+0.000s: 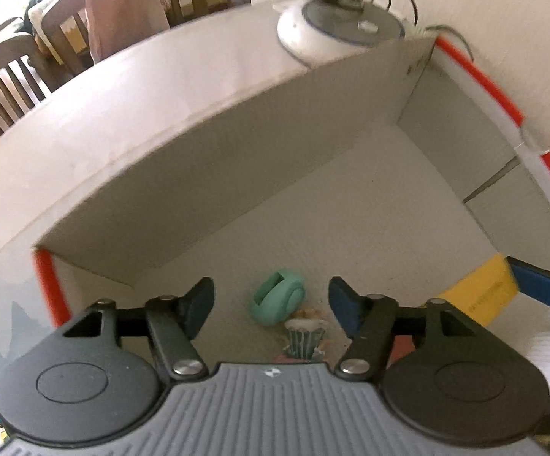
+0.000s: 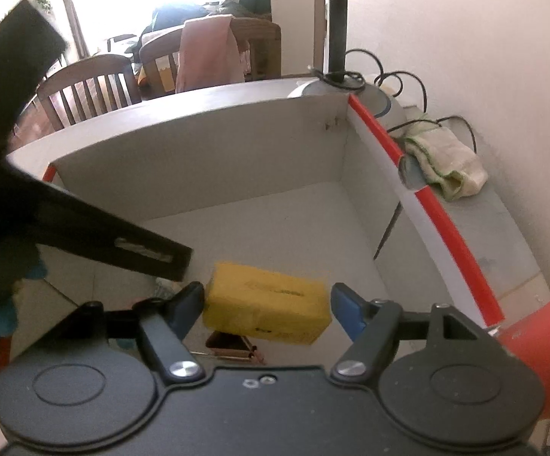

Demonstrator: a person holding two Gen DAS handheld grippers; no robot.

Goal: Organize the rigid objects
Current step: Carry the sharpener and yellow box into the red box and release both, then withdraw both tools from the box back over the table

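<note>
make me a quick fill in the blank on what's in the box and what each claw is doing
1. The block between the fingers of the right claw is coloured ____.
2. The small green object ahead of the left claw lies inside a white ____ with red-edged corners.
3. The left claw's fingers stand ____, not pressing the green object.
4. A pale cloth lies ____ the box, near the wall.

Missing words: yellow; box; open; outside

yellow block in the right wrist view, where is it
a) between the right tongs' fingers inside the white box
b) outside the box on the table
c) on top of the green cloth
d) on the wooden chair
a: the yellow block sits between the fingers of the right tongs, over the floor of the white box.
</note>
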